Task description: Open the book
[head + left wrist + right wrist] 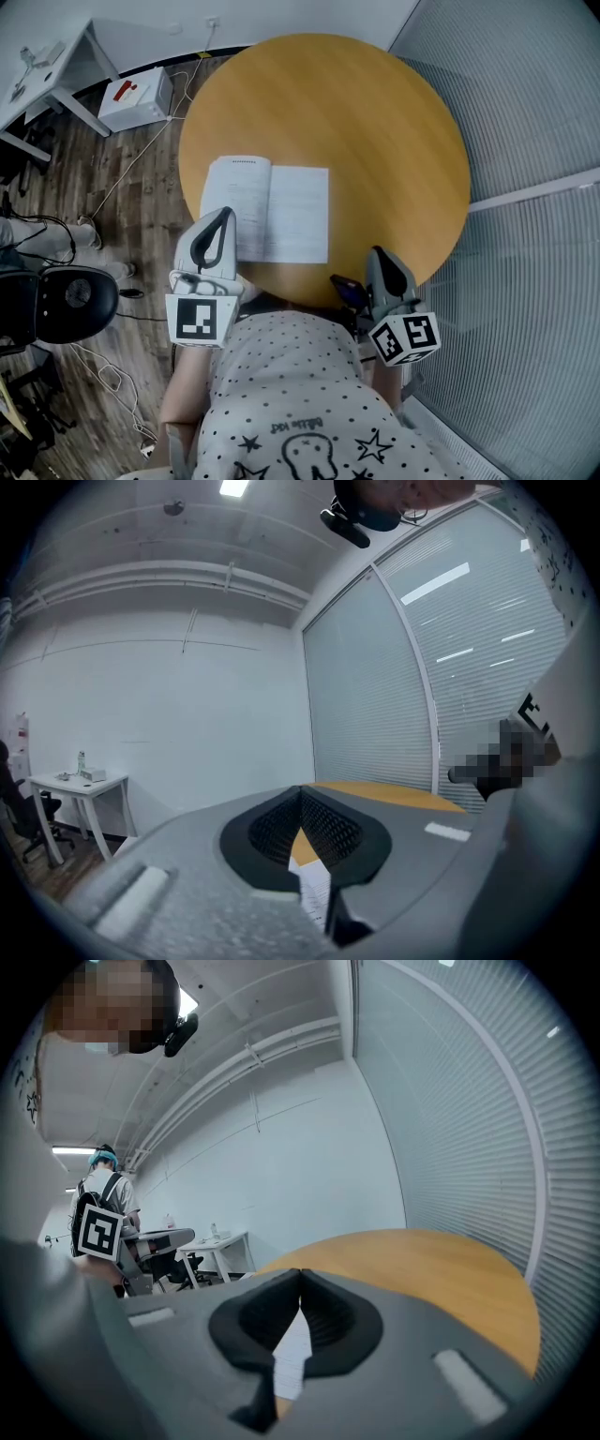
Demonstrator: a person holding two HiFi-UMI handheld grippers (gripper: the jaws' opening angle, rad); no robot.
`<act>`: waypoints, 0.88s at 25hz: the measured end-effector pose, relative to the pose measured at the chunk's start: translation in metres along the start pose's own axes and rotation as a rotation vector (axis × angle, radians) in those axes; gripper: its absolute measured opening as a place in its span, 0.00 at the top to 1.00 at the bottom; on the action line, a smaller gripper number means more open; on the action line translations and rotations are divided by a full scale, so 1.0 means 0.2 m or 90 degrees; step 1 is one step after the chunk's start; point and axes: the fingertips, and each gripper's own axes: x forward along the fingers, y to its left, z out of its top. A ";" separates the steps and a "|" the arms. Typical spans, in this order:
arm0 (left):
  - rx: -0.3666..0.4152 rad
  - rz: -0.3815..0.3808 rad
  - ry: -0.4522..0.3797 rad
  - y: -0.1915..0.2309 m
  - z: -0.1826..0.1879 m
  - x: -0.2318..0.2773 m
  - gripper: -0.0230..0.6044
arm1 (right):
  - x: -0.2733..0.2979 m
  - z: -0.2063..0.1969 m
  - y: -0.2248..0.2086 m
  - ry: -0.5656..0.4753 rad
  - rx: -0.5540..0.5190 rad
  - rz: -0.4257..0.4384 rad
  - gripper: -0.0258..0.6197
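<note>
Wood-topped and round, the counter (375, 122) carries the book (272, 208), which lies open and flat with two white printed pages facing up, its spine running away from the person.

The left gripper (225, 214) has its jaws pressed fully together, tip to tip, with nothing between them. Seen from the head, the tips of these jaws overlap the near left corner of the book, so the open pages lie just ahead of them and to their right. The left gripper view looks almost level across the room, and a slice of printed page shows below the closed tips, through the gap behind the pads. Whether the jaws touch the paper cannot be told.

The right gripper (380, 251) is also closed, its jaws meeting at the tips and holding nothing. It sits at the near edge of the counter. The book lies ahead of these jaws and off to their left, apart from them; in the right gripper view a strip of white page shows under the closed tips, with bare wood stretching beyond.

Each gripper's marker cube (202, 319) sits close to the person's dotted shirt (300, 394). Left of the left jaws, on the plank floor (141, 197), stand a black chair (61, 302) and a white box (136, 97). A wall of slatted blinds (525, 112) runs to the right of the right jaws.
</note>
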 end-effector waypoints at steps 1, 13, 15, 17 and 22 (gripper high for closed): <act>-0.002 -0.002 -0.001 -0.01 0.01 -0.01 0.95 | -0.01 0.01 0.00 -0.003 -0.002 0.000 0.96; -0.017 -0.052 -0.006 -0.21 0.10 -0.06 0.95 | -0.04 0.08 0.02 -0.008 -0.033 0.011 0.96; -0.019 -0.054 -0.001 -0.23 0.10 -0.07 0.95 | -0.05 0.08 0.02 -0.006 -0.034 0.012 0.96; -0.022 -0.051 0.000 -0.23 0.10 -0.08 0.95 | -0.06 0.08 0.02 -0.005 -0.036 0.013 0.96; -0.033 -0.039 0.010 -0.23 0.10 -0.09 0.95 | -0.05 0.06 0.03 0.003 -0.039 0.021 0.96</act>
